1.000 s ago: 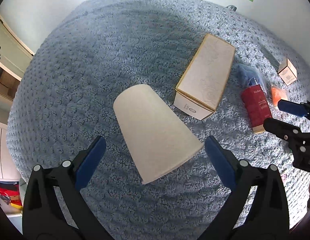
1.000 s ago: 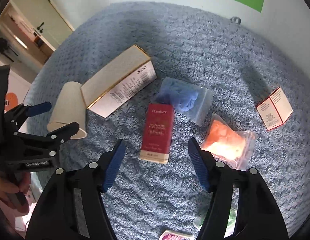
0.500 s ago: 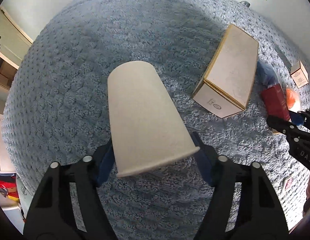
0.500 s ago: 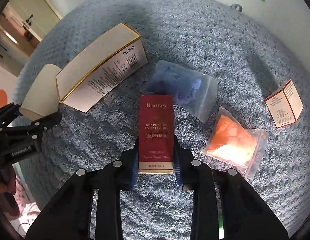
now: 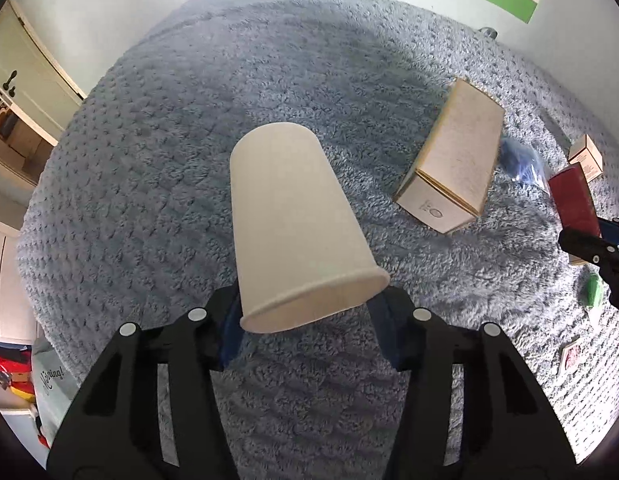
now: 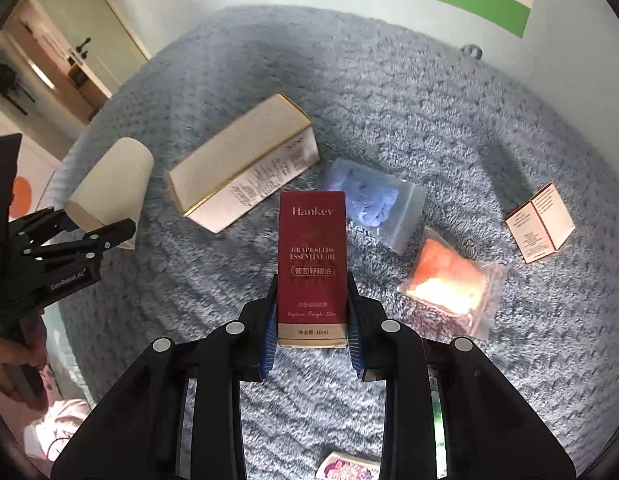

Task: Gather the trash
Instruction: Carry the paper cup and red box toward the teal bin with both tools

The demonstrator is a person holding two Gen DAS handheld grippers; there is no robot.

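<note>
The beige paper cup [image 5: 297,232] is clamped at its rim in the left gripper [image 5: 309,316], whose jaws have just been closing on it, above the blue-grey fleecy blanket [image 5: 189,120]. The red cardboard oil box [image 6: 312,264] is pinched in the narrow right gripper [image 6: 312,332]. Between them lies a long beige carton [image 6: 241,168]; open blanket stretches toward the far wall edge.
</note>
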